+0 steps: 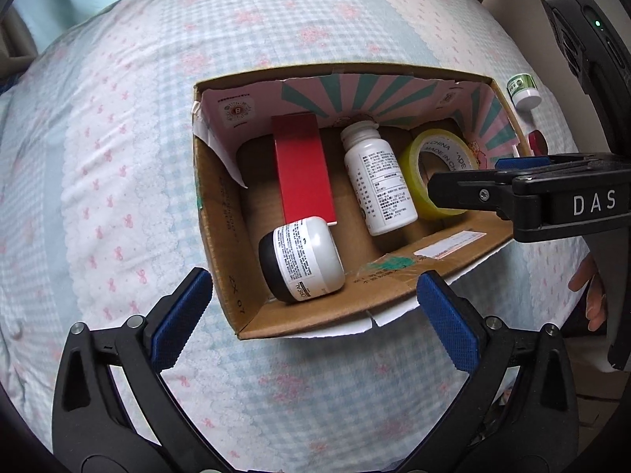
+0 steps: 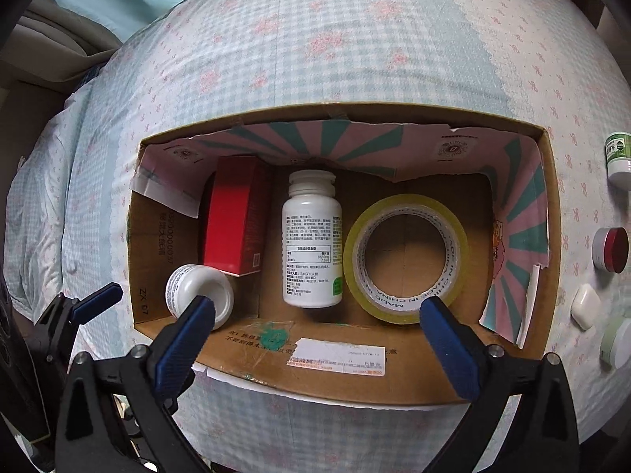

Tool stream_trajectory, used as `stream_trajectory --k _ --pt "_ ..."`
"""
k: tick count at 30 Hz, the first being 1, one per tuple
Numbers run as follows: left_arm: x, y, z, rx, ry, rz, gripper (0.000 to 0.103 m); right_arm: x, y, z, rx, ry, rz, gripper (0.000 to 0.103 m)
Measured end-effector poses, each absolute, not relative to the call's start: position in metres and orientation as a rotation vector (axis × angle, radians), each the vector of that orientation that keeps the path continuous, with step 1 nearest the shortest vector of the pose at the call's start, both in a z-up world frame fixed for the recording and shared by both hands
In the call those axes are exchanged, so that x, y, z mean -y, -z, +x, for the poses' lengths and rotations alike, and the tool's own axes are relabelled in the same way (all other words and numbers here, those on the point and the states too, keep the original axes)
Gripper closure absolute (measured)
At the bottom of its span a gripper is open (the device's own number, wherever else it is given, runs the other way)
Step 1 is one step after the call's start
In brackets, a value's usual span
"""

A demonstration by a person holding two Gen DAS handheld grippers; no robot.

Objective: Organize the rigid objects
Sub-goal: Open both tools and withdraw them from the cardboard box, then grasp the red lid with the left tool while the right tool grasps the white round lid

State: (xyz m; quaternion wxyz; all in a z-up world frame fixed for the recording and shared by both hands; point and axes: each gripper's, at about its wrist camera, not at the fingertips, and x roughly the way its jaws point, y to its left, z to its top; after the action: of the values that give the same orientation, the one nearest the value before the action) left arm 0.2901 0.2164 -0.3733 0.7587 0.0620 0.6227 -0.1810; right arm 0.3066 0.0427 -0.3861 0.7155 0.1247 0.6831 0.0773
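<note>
white jar (image 1: pixel 301 258) on its side, white bottle (image 1: pixel 376 181) cap pointing away

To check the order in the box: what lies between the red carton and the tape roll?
The white bottle lies between the red carton and the tape roll, shown clearly in the right wrist view.

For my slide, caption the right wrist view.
Open right gripper above cardboard box holding tape roll, bottle.

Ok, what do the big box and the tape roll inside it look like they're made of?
Box: corrugated cardboard, matte brown, with torn white edges and a printed paper lining.
Tape roll: glossy yellowish plastic film, probably on a printed card core.
</note>
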Motion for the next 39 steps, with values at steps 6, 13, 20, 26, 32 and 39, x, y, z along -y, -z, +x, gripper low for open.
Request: stream_trajectory --k 6,13,20,26,32,39 --pt "-0.219 0.355 0.289 -1.334 0.389 0.129 0.0 -0.037 0.369 0.301 -1.497 -0.152 0.288 0.0" --pt "-0.224 0.31 0.284 -1.287 0.355 0.131 0.0 -0.04 0.33 0.292 -1.466 -0.146 0.282 0.0" --pt "-0.219 0.257 0.27 -1.215 0.353 0.118 0.0 -0.02 0.27 0.264 -1.384 -0.137 0.281 0.0" --pt "-0.194 0.217 0.255 -1.141 0.395 0.127 0.0 0.025 0.223 0.23 -1.281 -0.039 0.342 0.0" --pt "-0.145 0.185 0.24 -1.075 0.462 0.146 0.0 0.087 0.185 0.186 -1.213 0.084 0.363 0.0" --pt "-0.065 0.164 0.229 -1.032 0.508 0.152 0.0 0.174 0.175 0.132 -1.188 0.256 0.393 0.0"
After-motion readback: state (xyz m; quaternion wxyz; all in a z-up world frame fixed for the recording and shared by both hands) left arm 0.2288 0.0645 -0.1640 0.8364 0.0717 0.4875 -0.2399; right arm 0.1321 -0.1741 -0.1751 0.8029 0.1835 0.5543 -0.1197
